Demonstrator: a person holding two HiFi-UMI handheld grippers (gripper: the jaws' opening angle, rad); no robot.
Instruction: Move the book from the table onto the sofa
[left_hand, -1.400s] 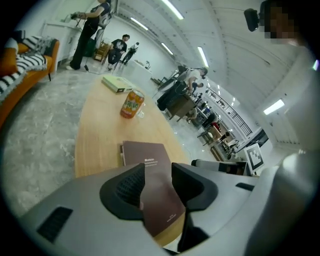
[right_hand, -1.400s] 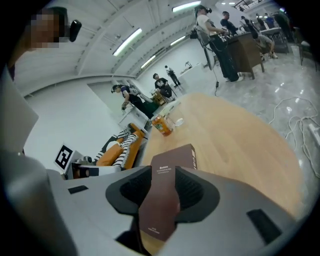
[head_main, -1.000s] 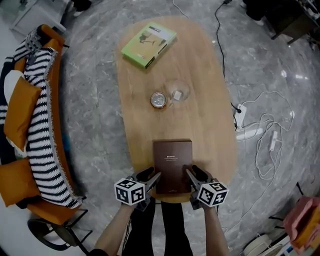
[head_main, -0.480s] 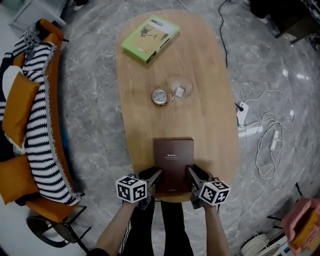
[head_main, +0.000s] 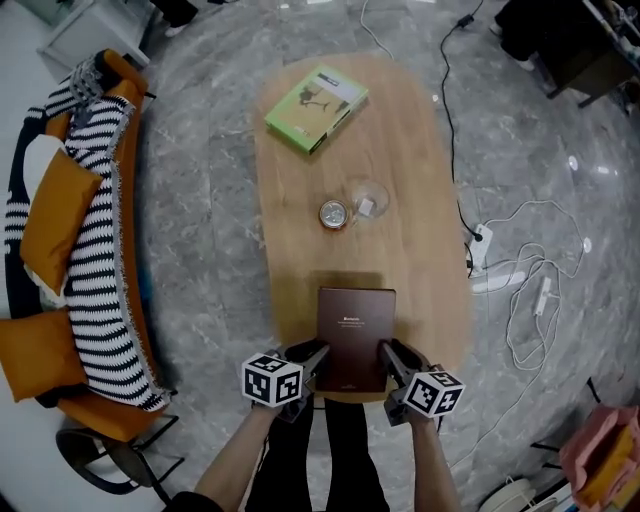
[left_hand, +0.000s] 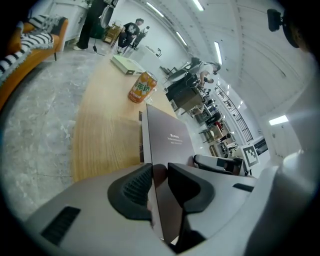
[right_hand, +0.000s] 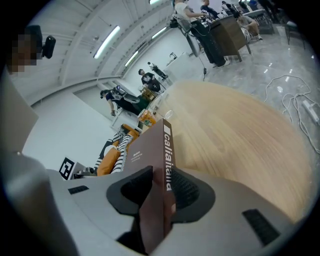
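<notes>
A dark brown book (head_main: 355, 335) is held over the near end of the oval wooden table (head_main: 420, 150), with a shadow under its far edge. My left gripper (head_main: 312, 357) grips its near left edge and my right gripper (head_main: 392, 357) its near right edge. In the left gripper view the book (left_hand: 167, 137) stands on edge between the closing jaws of that gripper (left_hand: 159, 180), pads pressing on it. In the right gripper view the spine (right_hand: 166, 150) sits in the closing jaws of that gripper (right_hand: 160, 192). The orange sofa (head_main: 95, 230) with striped cushions is at the left.
Farther along the table are a drink can (head_main: 334, 214), a glass (head_main: 367, 198) and a green book (head_main: 316, 108). White cables and a power strip (head_main: 500, 275) lie on the grey floor to the right. A strip of floor separates table and sofa.
Both grippers have closed onto the brown book and risen with it. It has come up off the table, and a shadow now shows under its far edge.
</notes>
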